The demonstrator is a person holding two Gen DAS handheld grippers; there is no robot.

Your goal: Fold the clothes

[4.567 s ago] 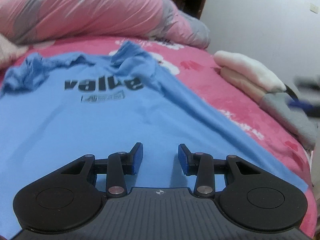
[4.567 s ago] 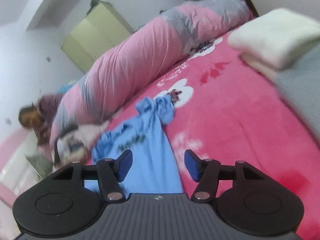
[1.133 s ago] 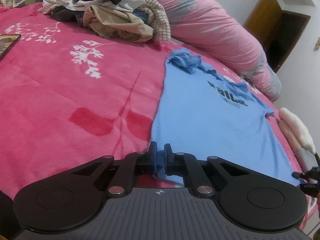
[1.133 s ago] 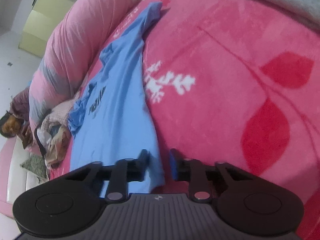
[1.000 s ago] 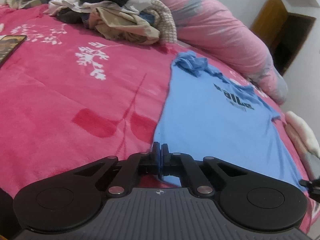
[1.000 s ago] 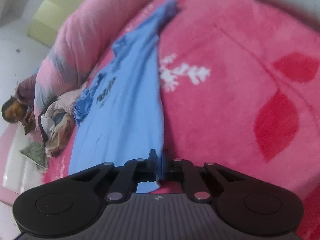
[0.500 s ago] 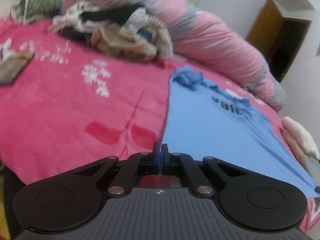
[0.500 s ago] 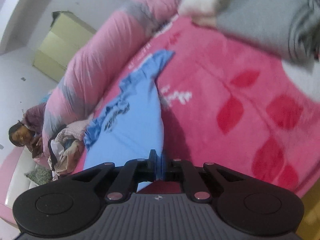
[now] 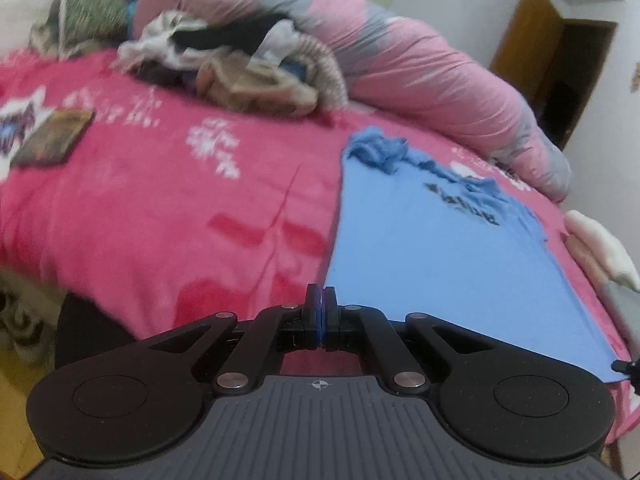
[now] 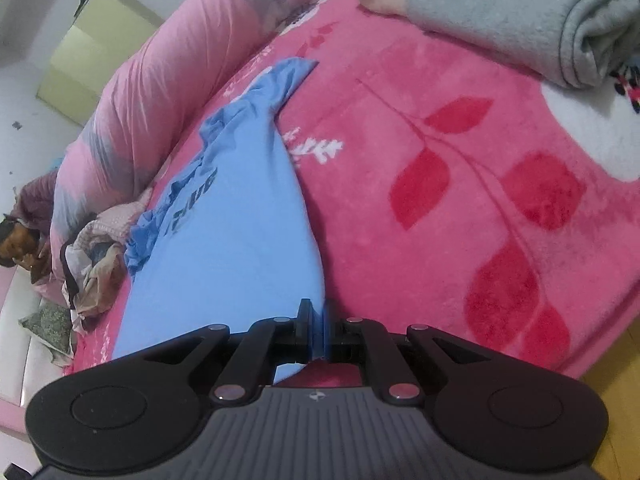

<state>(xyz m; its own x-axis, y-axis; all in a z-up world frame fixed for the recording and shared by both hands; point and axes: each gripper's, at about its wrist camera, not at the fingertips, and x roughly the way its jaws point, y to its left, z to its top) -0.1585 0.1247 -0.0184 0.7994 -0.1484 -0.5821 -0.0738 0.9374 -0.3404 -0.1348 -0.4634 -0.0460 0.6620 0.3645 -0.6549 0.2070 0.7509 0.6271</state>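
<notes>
The blue T-shirt (image 9: 448, 256) lies print side up on the pink floral blanket (image 9: 168, 216), hem toward the near edge of the bed, collar and sleeves bunched at the far end beside the rolled pink duvet (image 9: 432, 76). The left gripper (image 9: 320, 312) has its jaws closed on 1 hem corner; a thin line of blue cloth shows between the pads. The right gripper (image 10: 316, 332) is likewise closed on the opposite hem corner, with a fold of fabric pinched between its jaws. The hem edge between the 2 corners runs taut and slightly raised off the blanket. Judgement: the step in hand is the lift and carry of the hem toward the collar for a first fold. To do it well, both corners should rise together and level, tension held across the hem so the body does not sag or crease, and the travel should run straight along the shirt's length. The rumpled sleeves (image 10: 144, 236) are not squared; they are likely to need flattening. Other items noted: a heap of unfolded clothes (image 9: 240, 68) at the far left, and folded grey and white pieces (image 10: 520, 20) well apart on the right.
</notes>
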